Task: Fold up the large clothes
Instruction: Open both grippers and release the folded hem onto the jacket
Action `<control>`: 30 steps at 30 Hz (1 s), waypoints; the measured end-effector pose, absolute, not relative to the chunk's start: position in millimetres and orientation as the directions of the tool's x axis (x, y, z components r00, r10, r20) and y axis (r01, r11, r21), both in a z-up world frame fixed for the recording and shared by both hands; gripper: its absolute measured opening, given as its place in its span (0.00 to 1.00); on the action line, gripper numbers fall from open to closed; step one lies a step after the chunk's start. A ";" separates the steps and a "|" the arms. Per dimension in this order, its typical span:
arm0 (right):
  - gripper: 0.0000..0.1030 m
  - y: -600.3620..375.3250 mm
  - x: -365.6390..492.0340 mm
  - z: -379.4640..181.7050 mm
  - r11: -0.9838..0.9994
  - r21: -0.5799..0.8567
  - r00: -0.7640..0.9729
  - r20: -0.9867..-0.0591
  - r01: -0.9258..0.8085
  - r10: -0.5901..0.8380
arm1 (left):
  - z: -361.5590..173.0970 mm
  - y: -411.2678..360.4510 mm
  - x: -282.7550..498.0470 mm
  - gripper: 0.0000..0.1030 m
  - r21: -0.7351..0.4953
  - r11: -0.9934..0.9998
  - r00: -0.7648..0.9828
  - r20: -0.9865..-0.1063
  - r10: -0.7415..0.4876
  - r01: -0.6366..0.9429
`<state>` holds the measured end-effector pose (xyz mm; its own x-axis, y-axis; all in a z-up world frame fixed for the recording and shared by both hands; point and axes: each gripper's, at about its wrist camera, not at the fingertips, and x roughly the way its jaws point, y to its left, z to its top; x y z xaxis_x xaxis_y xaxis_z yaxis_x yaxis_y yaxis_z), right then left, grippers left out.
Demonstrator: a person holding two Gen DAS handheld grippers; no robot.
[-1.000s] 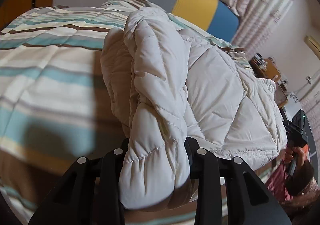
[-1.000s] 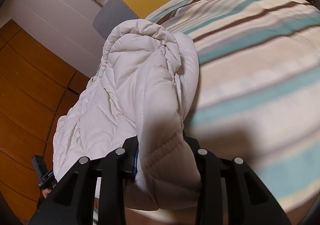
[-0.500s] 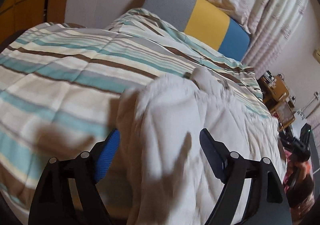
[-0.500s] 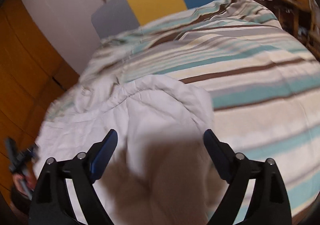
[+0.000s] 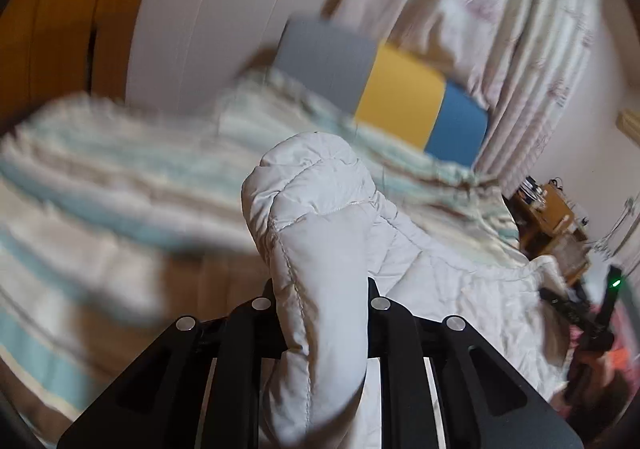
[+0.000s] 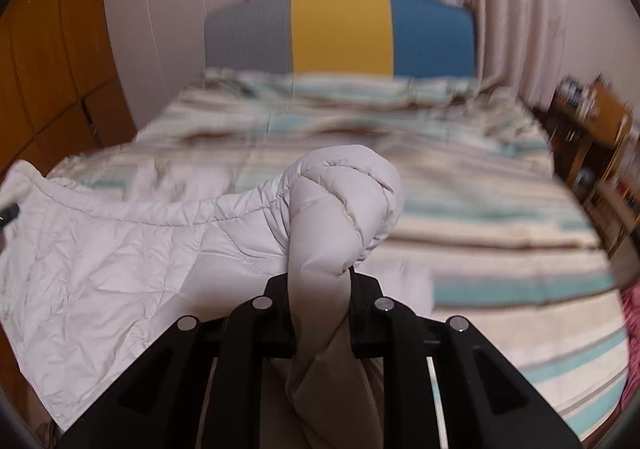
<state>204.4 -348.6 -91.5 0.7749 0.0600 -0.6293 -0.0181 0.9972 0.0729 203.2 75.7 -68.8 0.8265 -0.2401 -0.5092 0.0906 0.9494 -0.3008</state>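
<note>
The left gripper [image 5: 320, 323] pinches a thick puffed roll of the jacket [image 5: 316, 233], its fingers pressed in against the padding on both sides. The right gripper [image 6: 320, 315] does the same at the other end, squeezing a twisted bunch of the jacket [image 6: 340, 201] between its fingers. Between the two holds the pale quilted jacket sags in a broad crinkled sheet over the near end of the bed [image 6: 500, 233], hanging partly off the edge; in the left view the far grip and the person's hand show at the right rim.

The jacket looks light, soft and springy: the filling compresses under the fingers and bulges out above them, and the smooth shell seems likely to slip. A grip on seams or hem edges, with plenty of cloth gathered, should hold best, and folds will probably puff back open unless pressed flat.

Beyond lie the striped bedcover, the grey, yellow and blue headboard [image 6: 340, 33] and the curtains [image 5: 500, 29]. No brand, label or writing can be read; much of both views is blurred.
</note>
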 end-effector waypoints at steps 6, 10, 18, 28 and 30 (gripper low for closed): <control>0.15 -346.6 218.7 -80.8 0.993 0.111 0.863 -0.505 0.038 0.024 | -46.6 49.3 225.8 0.15 -0.148 0.989 0.922 -0.383 -0.063 0.006; 0.17 -348.4 245.0 -99.5 0.990 0.124 0.868 -0.497 0.071 0.000 | -65.0 39.8 260.4 0.15 -0.065 0.996 0.911 -0.412 0.032 -0.065; 0.22 -342.1 287.1 -156.9 0.994 0.052 0.795 -0.605 0.096 -0.045 | -128.9 43.4 304.7 0.16 0.036 0.991 0.823 -0.555 0.126 -0.128; 0.37 -333.1 315.3 -202.0 0.995 -0.029 0.704 -0.704 0.098 -0.090 | -176.4 48.6 327.5 0.28 0.038 0.992 0.737 -0.666 0.115 -0.121; 0.39 -330.9 318.7 -207.2 0.995 -0.043 0.688 -0.720 0.092 -0.095 | -182.6 48.6 332.5 0.30 0.042 0.992 0.718 -0.686 0.117 -0.121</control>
